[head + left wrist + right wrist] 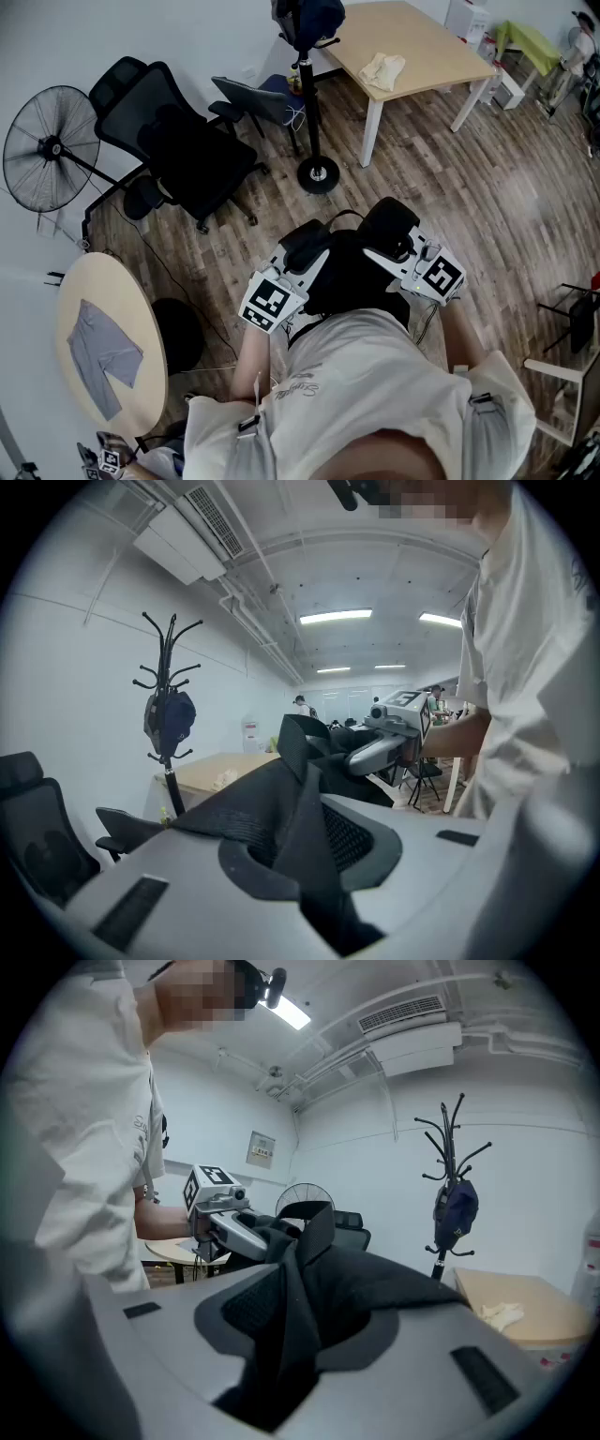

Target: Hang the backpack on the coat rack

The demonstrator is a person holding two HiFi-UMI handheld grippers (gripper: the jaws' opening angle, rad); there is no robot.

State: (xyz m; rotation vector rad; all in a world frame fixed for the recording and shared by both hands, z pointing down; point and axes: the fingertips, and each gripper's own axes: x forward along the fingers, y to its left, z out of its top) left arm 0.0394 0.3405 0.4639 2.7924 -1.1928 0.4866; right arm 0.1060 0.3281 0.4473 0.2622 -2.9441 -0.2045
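Observation:
I hold the black backpack [352,274] up in front of my body between both grippers. My left gripper [312,251] is shut on its black fabric and strap [298,810], which fills the gap between the jaws. At the other side, my right gripper [386,249] is shut on another fold of the backpack [309,1283]. Each gripper shows in the other's view: the right gripper [392,741] and the left gripper [228,1226]. The black coat rack [310,112] stands ahead on a round base. It rises with bare upper hooks in both gripper views [167,658] [452,1143].
A dark blue bag [307,19] hangs on the rack. A black office chair [178,141] and a standing fan [47,150] are to the left. A wooden table [422,42] with a cloth stands beyond the rack. A round table [131,309] holds a grey garment.

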